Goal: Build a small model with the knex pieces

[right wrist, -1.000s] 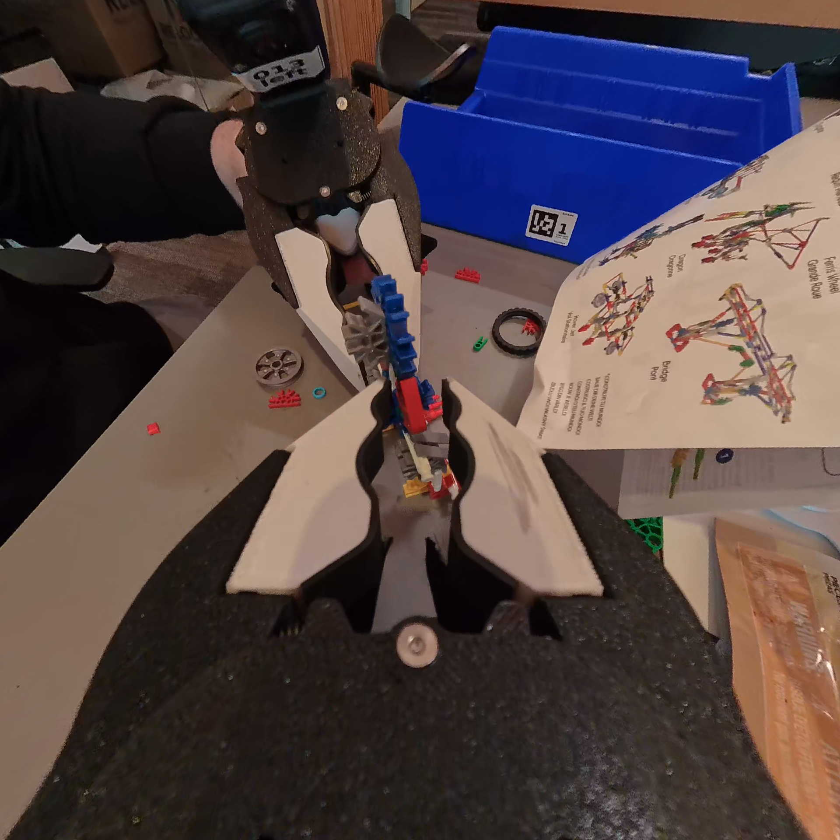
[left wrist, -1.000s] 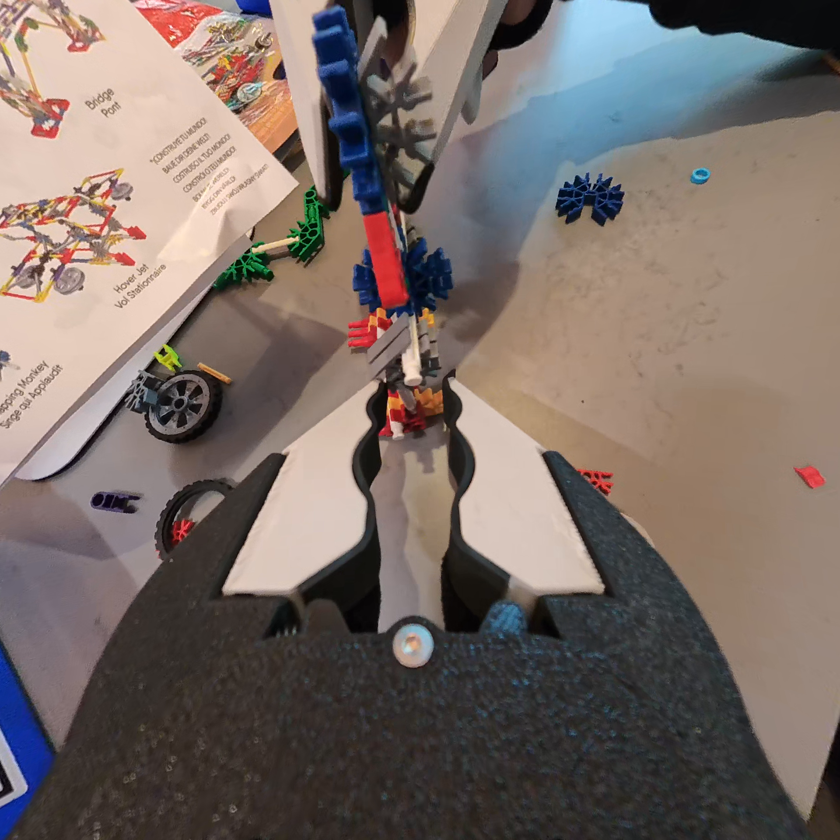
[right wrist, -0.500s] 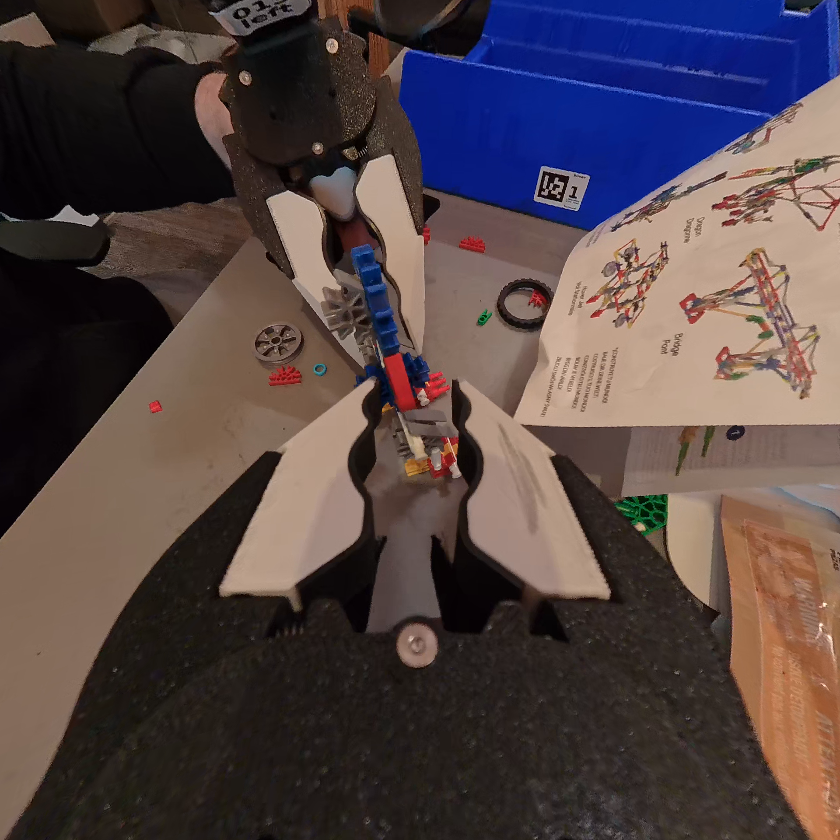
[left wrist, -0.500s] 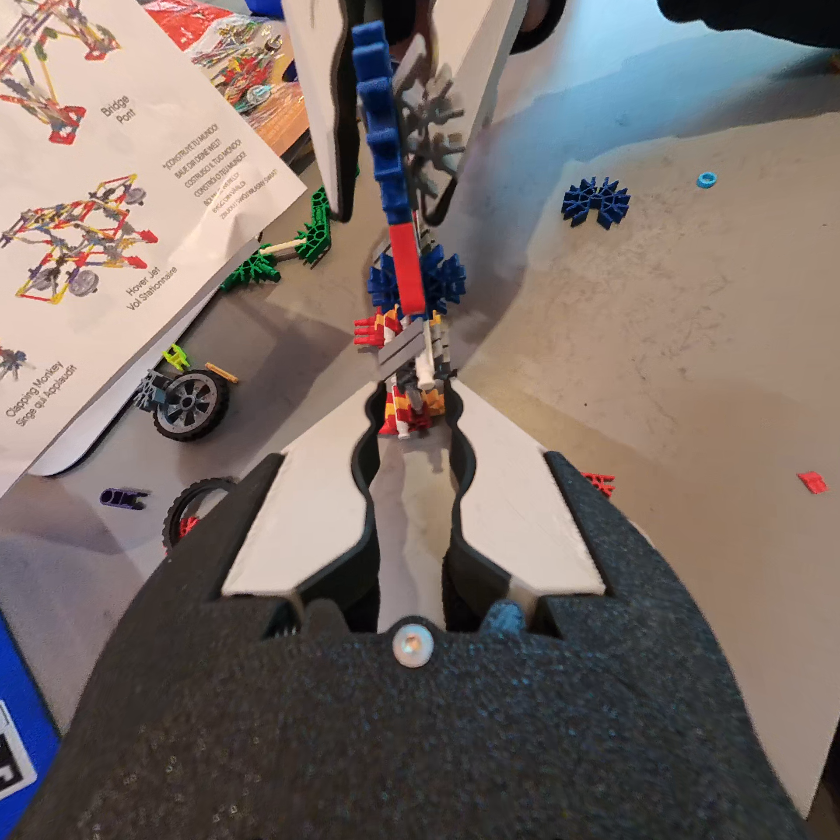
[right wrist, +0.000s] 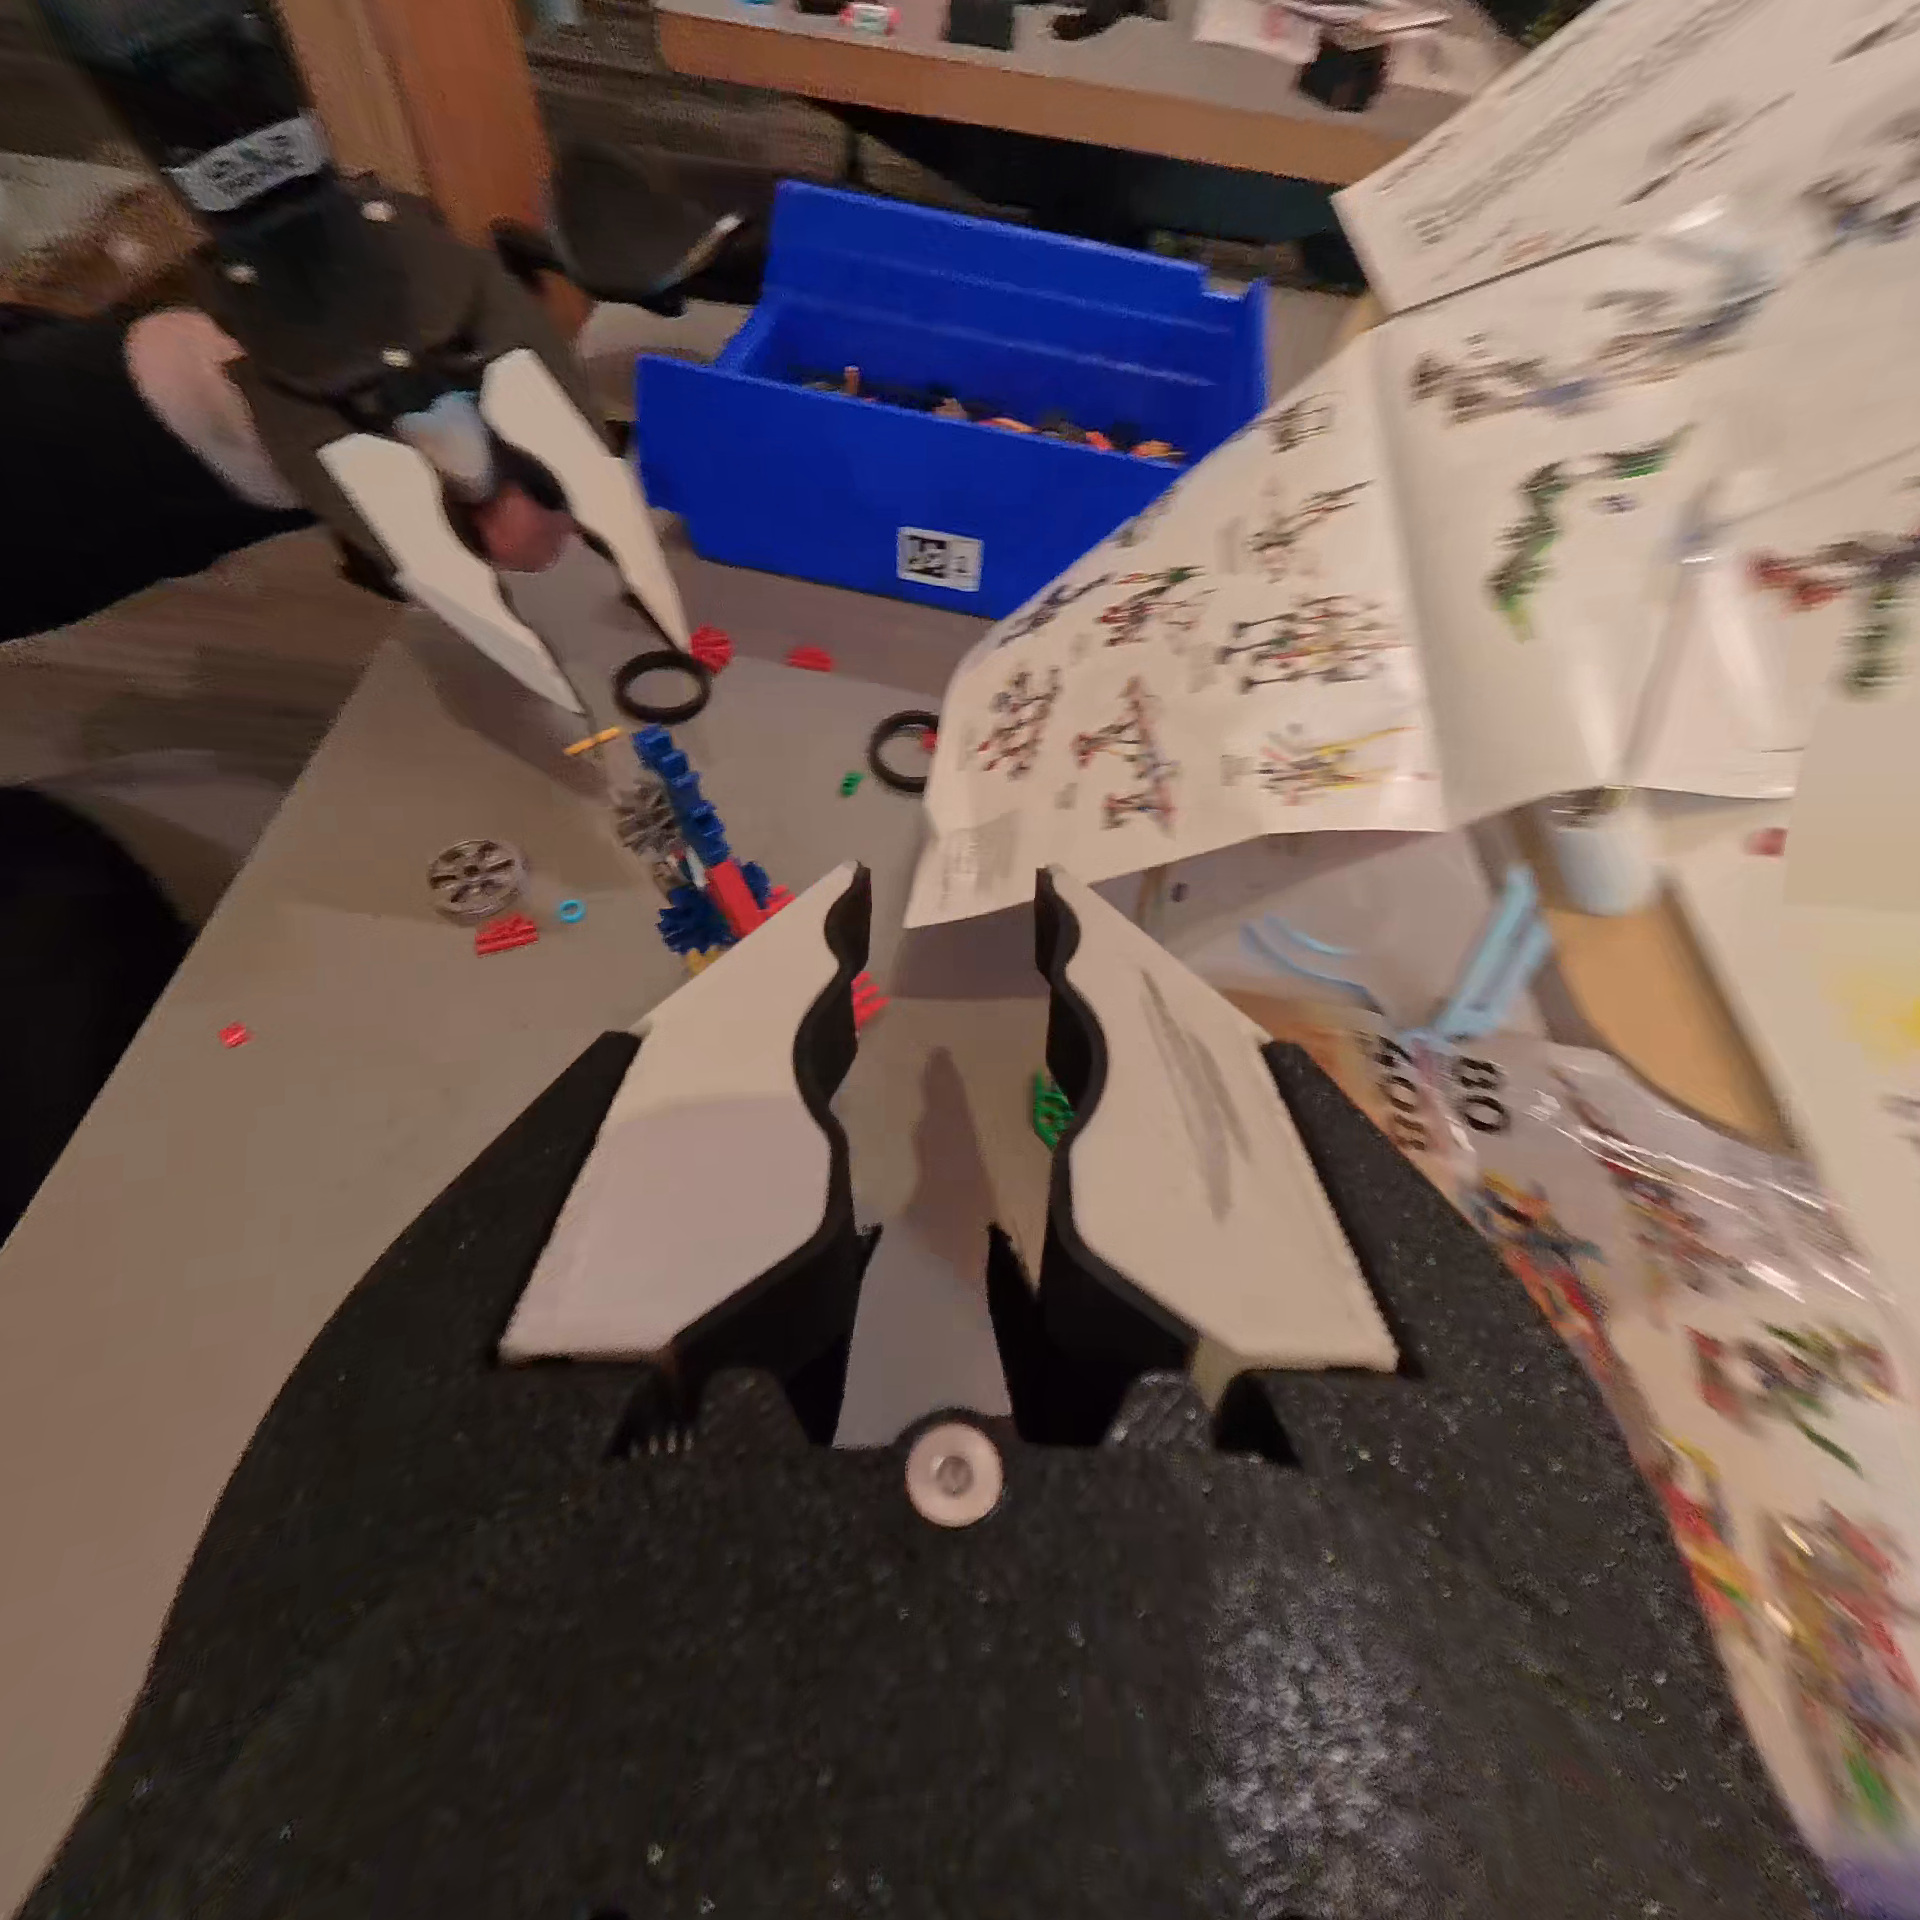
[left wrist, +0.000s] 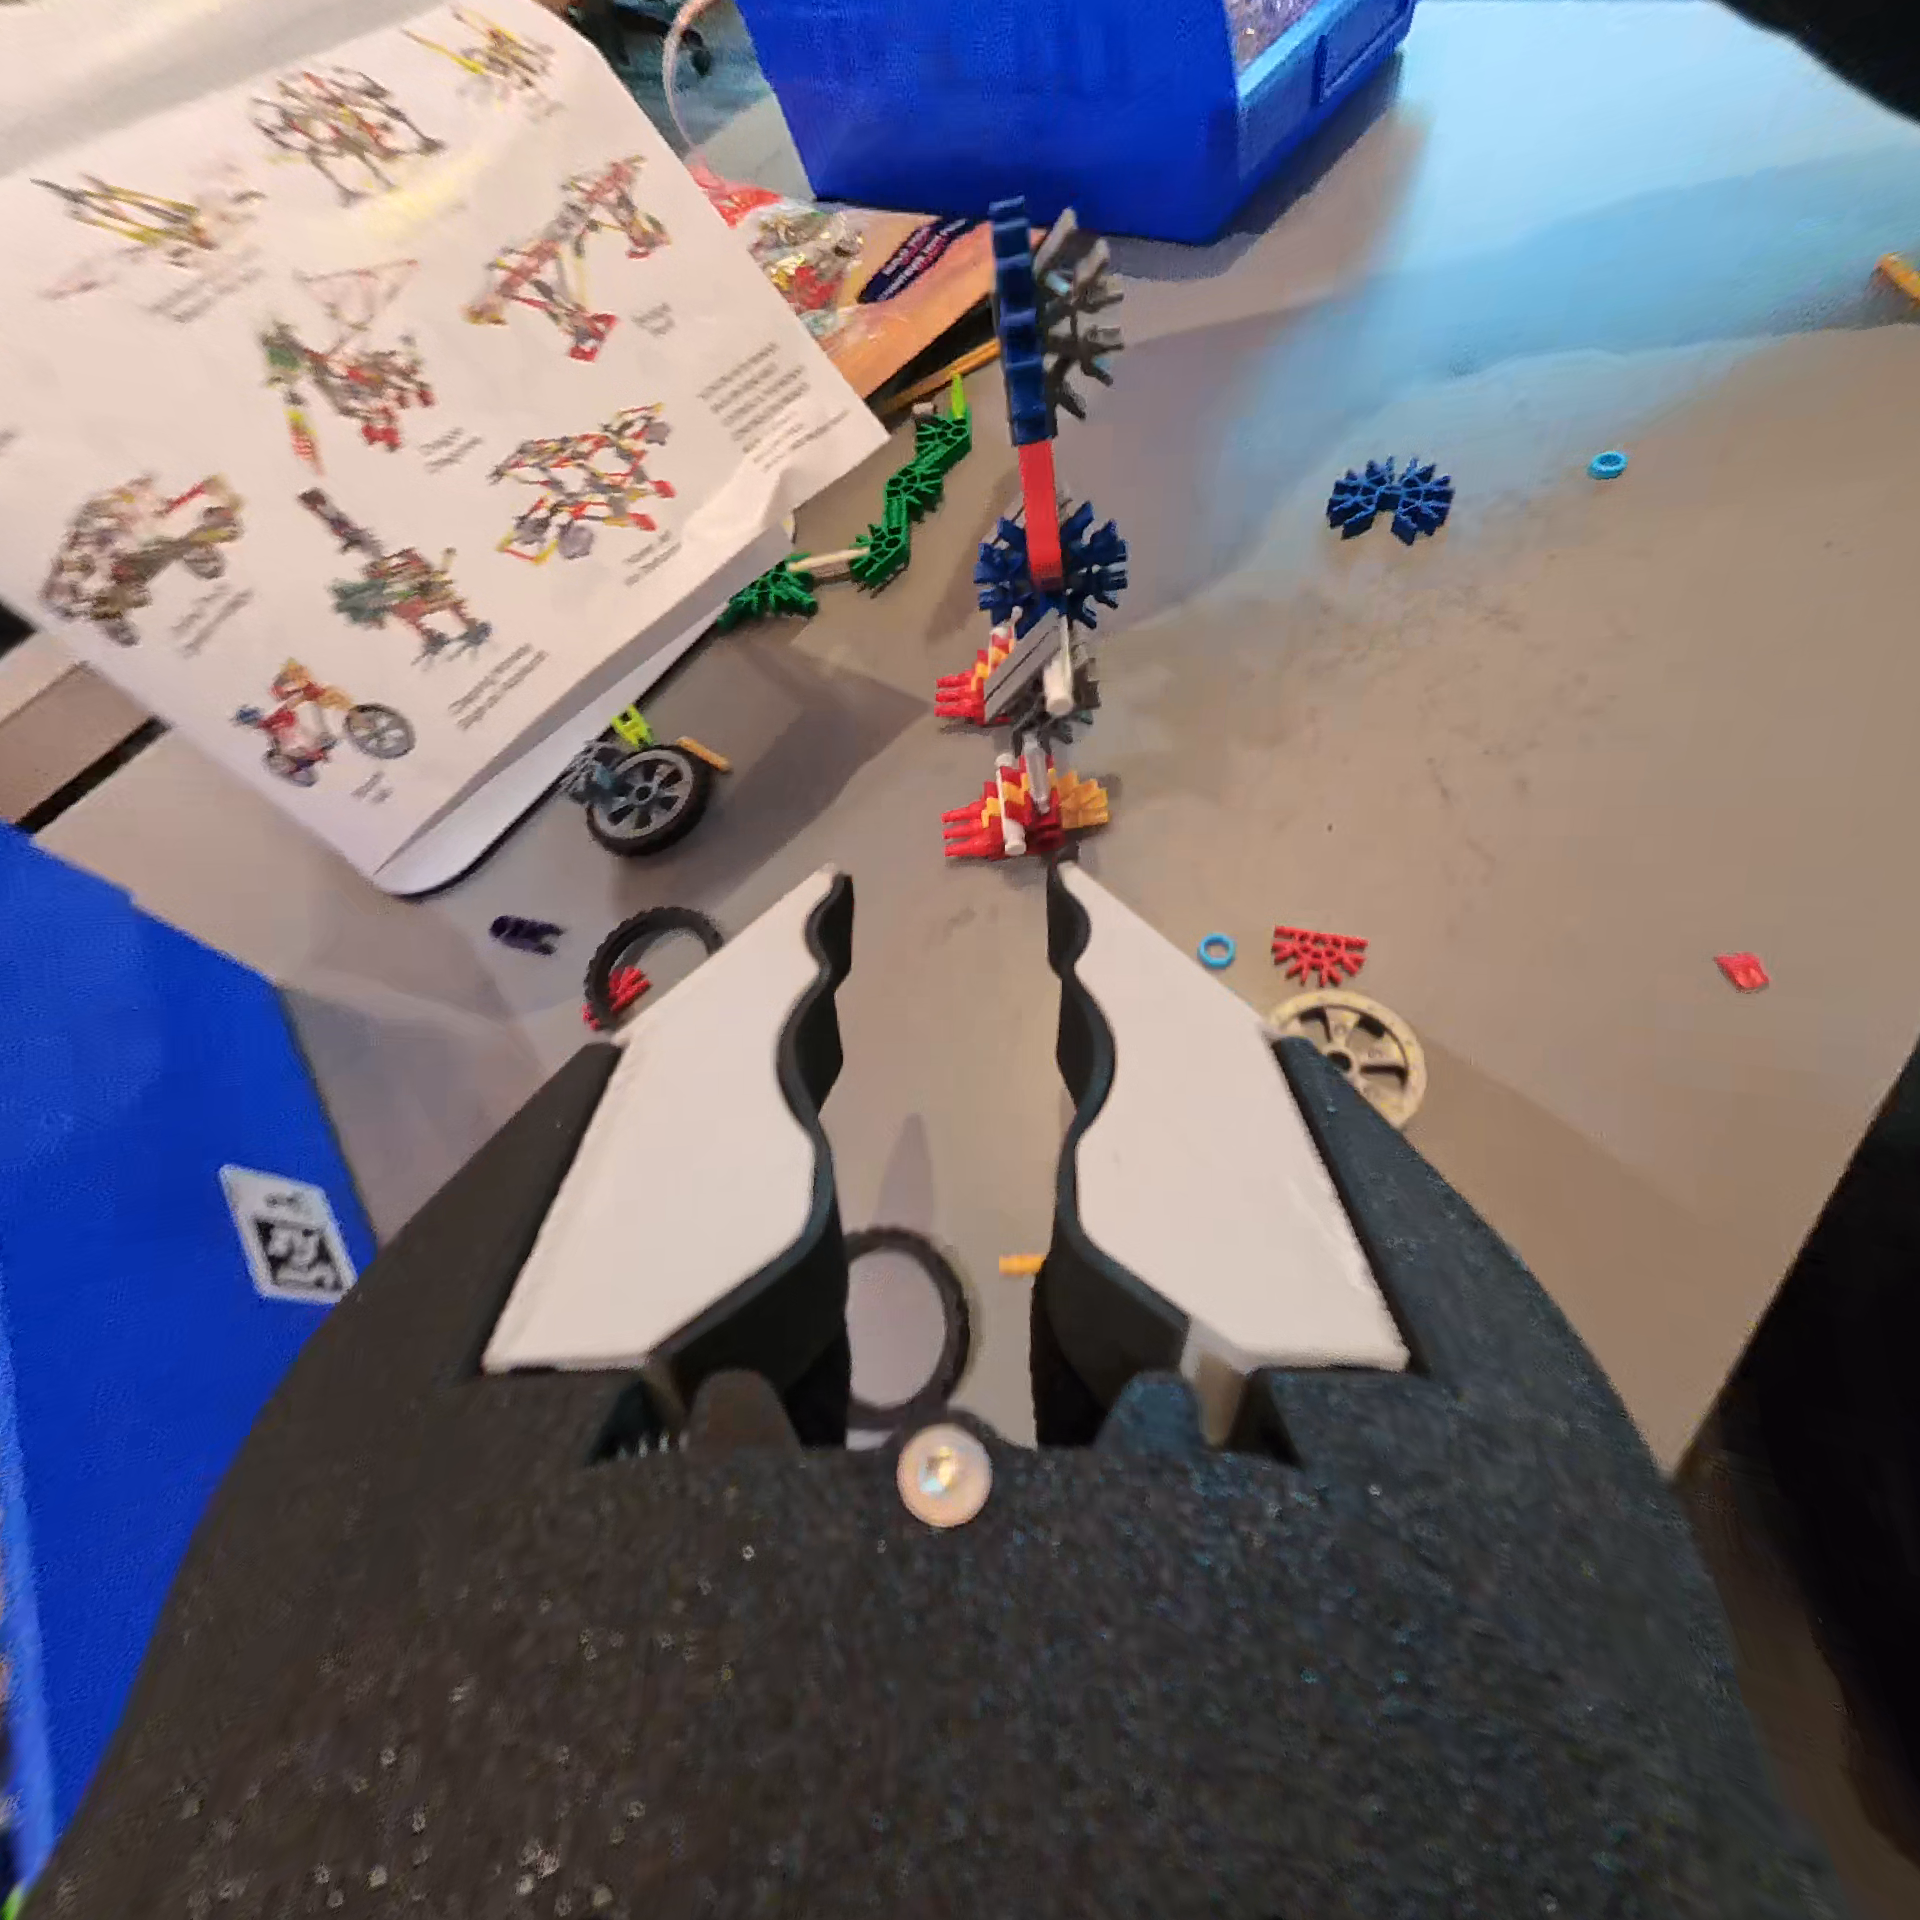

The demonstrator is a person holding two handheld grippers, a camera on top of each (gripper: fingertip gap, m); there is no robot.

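Observation:
A small construction-toy model stands free on the grey table: a blue toothed strip and a grey connector on top, a red rod, a blue snowflake connector, and red and yellow connectors at the foot. My left gripper is open and empty, just short of the model's foot. My right gripper is open and empty, with the model to the left of its left finger. The left gripper also shows in the right wrist view, held by a hand, beyond the model.
A folded instruction sheet lies to the left, over a green chain. Blue bins stand at the back and the near left. A wheel, black tyres, a grey hub and a blue connector lie scattered about. Tip to tip, the grippers are about 20 cm apart.
Both grippers have let go of the model and drawn back from it with their jaws wider. The model now stands alone on the table.

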